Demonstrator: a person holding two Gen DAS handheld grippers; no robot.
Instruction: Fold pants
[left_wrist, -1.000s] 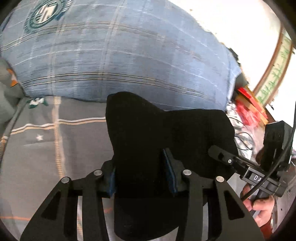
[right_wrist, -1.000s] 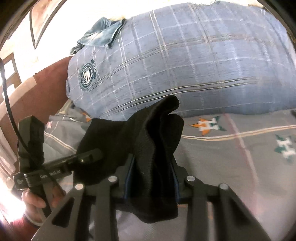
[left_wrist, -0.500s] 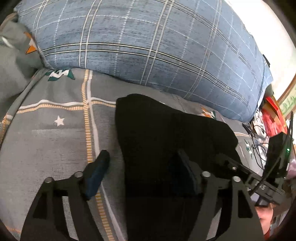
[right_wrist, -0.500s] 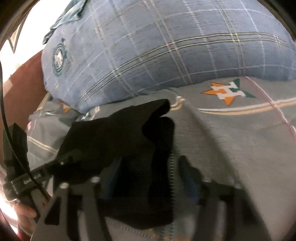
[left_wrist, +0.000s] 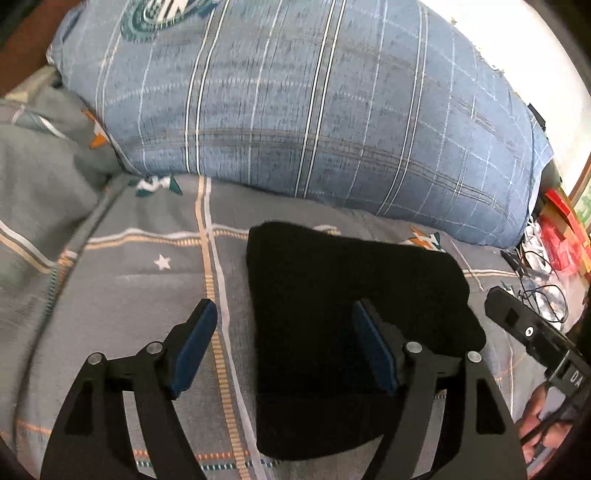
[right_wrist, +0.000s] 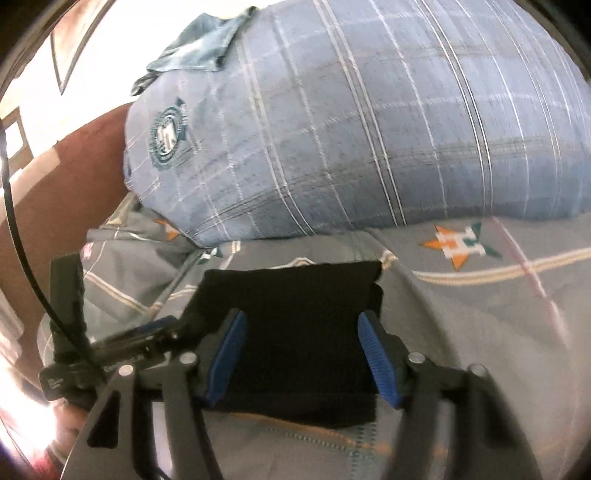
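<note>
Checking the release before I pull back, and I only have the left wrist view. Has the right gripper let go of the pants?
Observer: Yes. The right gripper has just been opening. Its jaws stand open, with the black pants lying on the bedcover between the pads, not pinched.
Operator: Anything by the pillow I can't see?
Observer: A blue denim cloth sits at the far upper edge of the plaid pillow, near its logo end.

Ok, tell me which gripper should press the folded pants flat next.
Right, probably. The right gripper sits open with both fingers over the black pants. The left gripper, also open, straddles their edge, one finger over the grey bedsheet.
</note>
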